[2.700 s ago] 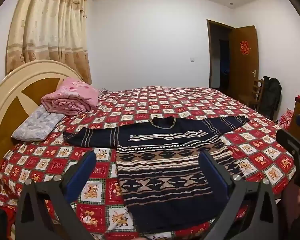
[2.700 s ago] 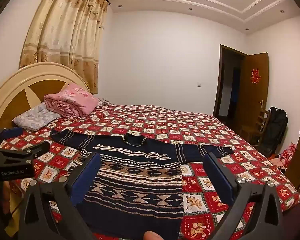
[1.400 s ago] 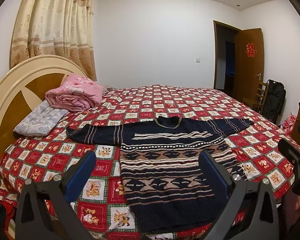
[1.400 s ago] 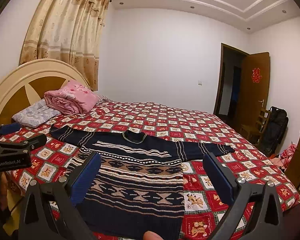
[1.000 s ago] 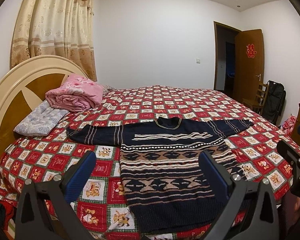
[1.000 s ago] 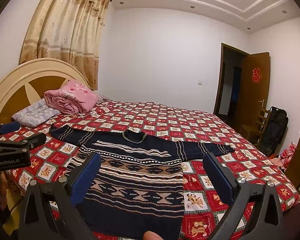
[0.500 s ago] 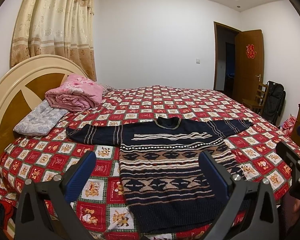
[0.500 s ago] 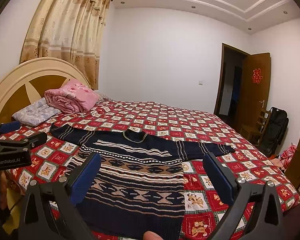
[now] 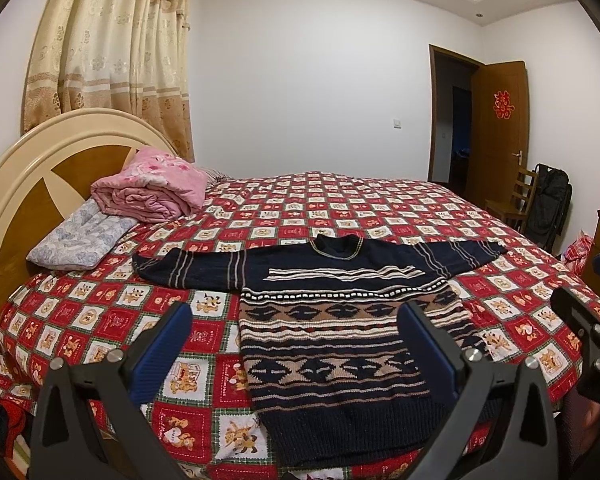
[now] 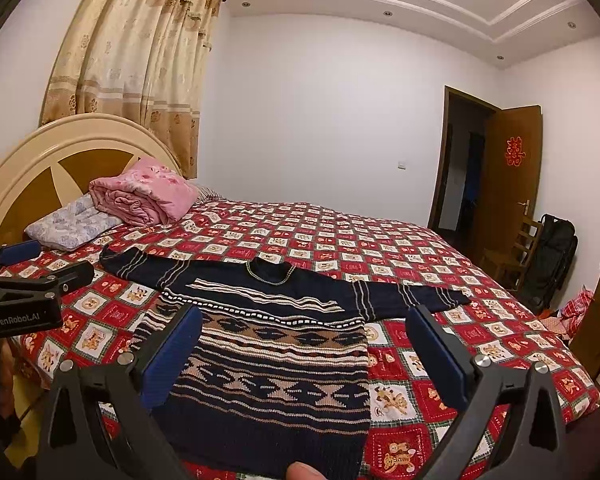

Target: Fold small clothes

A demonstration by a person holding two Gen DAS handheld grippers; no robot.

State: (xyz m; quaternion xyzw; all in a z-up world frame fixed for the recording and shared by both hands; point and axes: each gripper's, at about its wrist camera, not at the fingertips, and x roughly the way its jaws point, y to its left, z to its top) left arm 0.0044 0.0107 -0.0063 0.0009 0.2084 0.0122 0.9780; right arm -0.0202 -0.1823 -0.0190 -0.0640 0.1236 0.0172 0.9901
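Navy patterned sweater (image 9: 340,320) flat w/ sleeves out; both claws (image 9: 296,344) (image 10: 304,344) wide, empty.

Recessed ceiling lights (image 10: 387,13) are giving both views a bright, even indoor glow, and the white wall (image 9: 308,92) is reading slightly lilac. Shadows are staying soft and faint. The fisheye lens is bending straight lines, bowing the curtain (image 9: 112,52) in the upper left, and dark vignetting is cutting off the corners. Focus is holding sharp across the frame, with no glare or motion blur showing.
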